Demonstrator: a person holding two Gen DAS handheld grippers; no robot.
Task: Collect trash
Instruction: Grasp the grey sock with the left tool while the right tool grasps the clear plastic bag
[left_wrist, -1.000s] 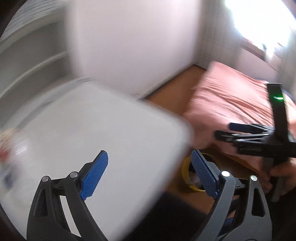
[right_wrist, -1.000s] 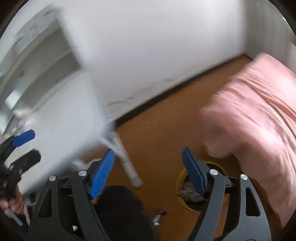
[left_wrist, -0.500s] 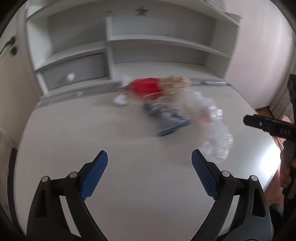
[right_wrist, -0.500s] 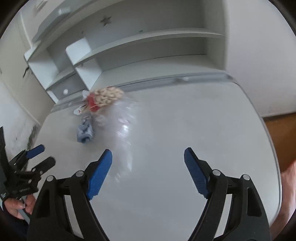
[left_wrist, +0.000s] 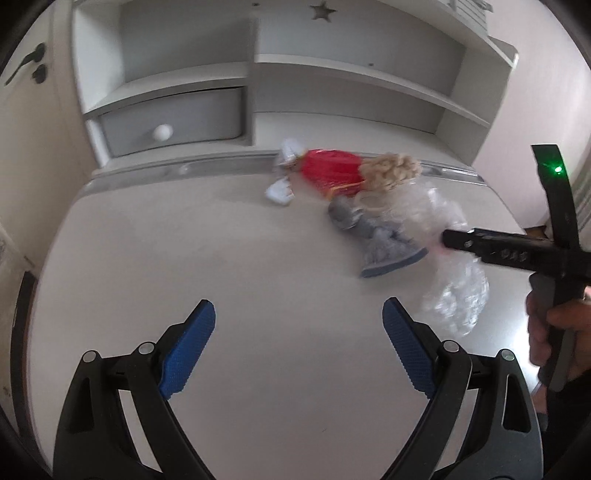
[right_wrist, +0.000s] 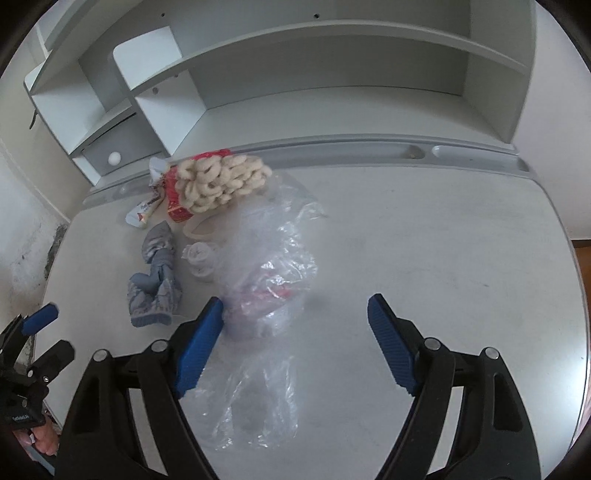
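Left claw (left_wrist: 299, 343): wide apart, empty, over bare surface (left_wrist: 184, 240).
Right claw (right_wrist: 295, 339): closing, nothing gripped; left pad beside clear plastic bag (right_wrist: 269, 266).
Trash: near back edge, left of centre.
Nearby: ring snack packet (right_wrist: 218, 181), grey sock (right_wrist: 157, 280), wrapper (right_wrist: 142, 214).

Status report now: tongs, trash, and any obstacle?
Left tongs open, empty. Right tongs closing, nothing gripped, clear bag beneath. Snack pack, grey cloth, wrapper on desk. Path clear.
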